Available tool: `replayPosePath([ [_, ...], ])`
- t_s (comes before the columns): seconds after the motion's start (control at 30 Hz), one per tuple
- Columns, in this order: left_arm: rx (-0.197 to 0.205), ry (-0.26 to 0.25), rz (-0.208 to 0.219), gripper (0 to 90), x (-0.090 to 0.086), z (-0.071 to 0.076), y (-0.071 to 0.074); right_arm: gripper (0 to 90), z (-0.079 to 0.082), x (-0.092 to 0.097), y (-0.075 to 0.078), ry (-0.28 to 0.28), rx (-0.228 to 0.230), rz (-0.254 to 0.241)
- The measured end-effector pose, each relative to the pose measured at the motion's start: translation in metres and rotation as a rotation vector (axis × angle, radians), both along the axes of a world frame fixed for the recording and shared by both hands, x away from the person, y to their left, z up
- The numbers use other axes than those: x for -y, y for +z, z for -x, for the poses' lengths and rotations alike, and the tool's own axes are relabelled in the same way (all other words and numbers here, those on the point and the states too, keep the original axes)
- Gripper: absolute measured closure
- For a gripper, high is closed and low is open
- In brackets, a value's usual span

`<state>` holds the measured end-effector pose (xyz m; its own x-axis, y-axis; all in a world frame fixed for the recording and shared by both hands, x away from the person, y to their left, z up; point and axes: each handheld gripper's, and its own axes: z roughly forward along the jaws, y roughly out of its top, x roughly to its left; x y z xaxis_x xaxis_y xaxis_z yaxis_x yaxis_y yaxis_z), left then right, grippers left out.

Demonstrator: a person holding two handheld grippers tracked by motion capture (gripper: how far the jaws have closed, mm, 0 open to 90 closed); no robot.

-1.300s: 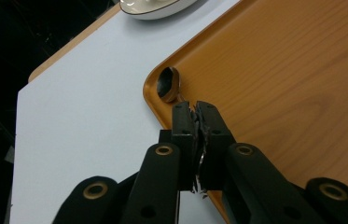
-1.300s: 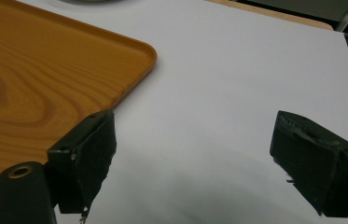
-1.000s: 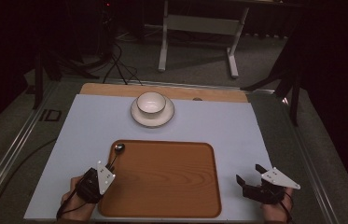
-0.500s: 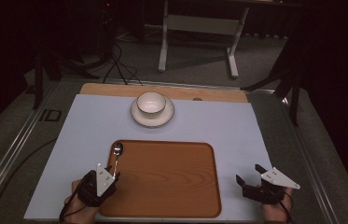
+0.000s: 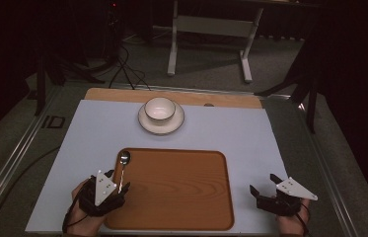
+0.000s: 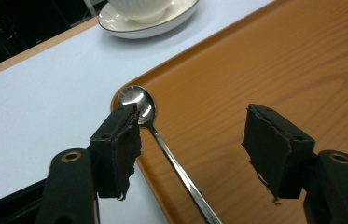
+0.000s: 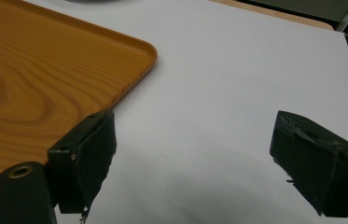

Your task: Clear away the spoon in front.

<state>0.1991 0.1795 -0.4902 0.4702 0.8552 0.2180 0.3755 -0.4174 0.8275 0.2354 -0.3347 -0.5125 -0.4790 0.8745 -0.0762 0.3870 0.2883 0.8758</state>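
Lying on the tray's [image 5: 171, 190] near-left corner, the spoon [image 5: 123, 166] has been let go: the left hand-held gripper [image 5: 117, 189] has drawn back, jaws spread. The right hand-held gripper [image 5: 268, 189] rests spread on the worktop [image 5: 97, 131].

the room around the table [image 5: 92, 133] lies dim while light from above brightens its white top, a glint sits on the spoon [image 6: 140, 103], soft shadows fall under the near, blurred jaws, and the tray [image 7: 27, 79] looks sharp.
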Motion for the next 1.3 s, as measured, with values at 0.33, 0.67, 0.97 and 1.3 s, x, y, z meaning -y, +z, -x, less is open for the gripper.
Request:
replayPosePath([
  [0.33, 0.012, 0.018, 0.063, 33.2, -0.013, -0.002, 0.007, 14.2, 0.001, 0.001, 0.001, -0.002, 0.002, -0.001],
  [0.67, 0.044, 0.075, 0.088, 31.3, -0.034, -0.009, 0.015, 14.2, 0.001, 0.003, 0.001, -0.008, 0.006, -0.005],
  [0.97, 0.019, 0.122, 0.110, 25.6, -0.059, -0.026, 0.008, 14.2, 0.000, 0.007, 0.000, -0.018, 0.007, -0.010],
  [1.3, -0.022, 0.190, 0.126, 23.3, -0.078, -0.045, -0.007, 14.2, -0.003, 0.015, -0.004, -0.042, -0.010, -0.009],
])
